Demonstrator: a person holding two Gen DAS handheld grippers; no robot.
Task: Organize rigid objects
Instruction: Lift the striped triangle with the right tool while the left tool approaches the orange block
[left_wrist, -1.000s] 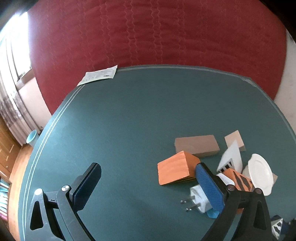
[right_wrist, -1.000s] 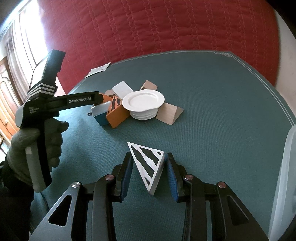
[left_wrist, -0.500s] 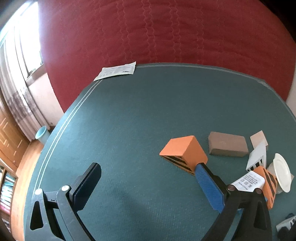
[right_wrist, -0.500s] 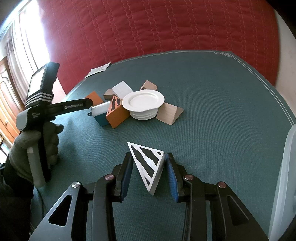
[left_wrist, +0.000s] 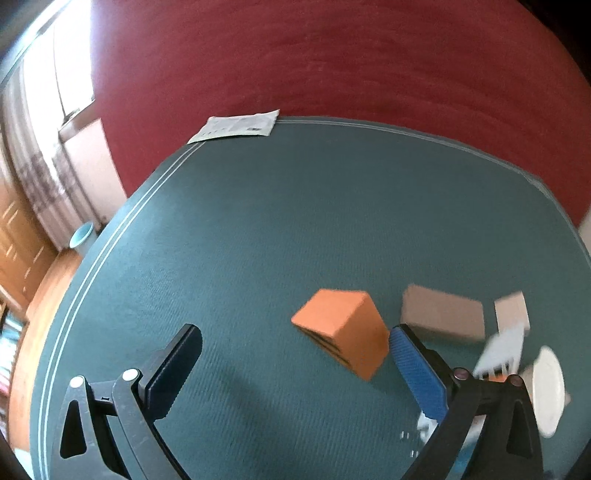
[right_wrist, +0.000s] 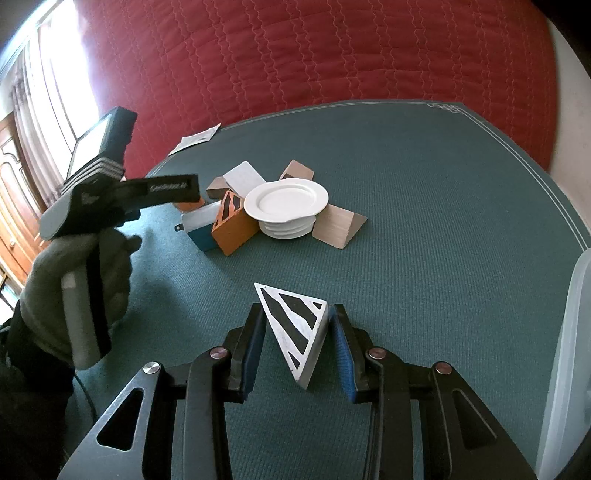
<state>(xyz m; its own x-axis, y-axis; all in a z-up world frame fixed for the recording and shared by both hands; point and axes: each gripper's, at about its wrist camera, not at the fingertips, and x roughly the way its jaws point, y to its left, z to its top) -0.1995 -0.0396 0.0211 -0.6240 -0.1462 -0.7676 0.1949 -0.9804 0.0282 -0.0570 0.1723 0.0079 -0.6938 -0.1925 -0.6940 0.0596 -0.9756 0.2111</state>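
A: In the left wrist view, the left gripper (left_wrist: 295, 373) stands wide apart with nothing between its pads. An orange rectangular block with black stripes on its lower face (left_wrist: 345, 330) lies on the dark green felt mat (left_wrist: 258, 240), just beside the blue right-hand pad (left_wrist: 417, 373), tilted on an edge. Its long axis seems to run from lower right toward upper left, though blur makes that uncertain.

B: And the right wrist view?

A: The right gripper (right_wrist: 297, 345) sits narrow, clamped on a white triangular wedge with black stripes (right_wrist: 295, 325). Its sharp tip points down toward the camera, and its long axis runs along the fingers. The heap around the white ribbed plate (right_wrist: 286, 201) lies well apart.

B: Advice for the left?

A: Probably centre the open fingers over the orange block's flat sides before closing, so it does not tip.
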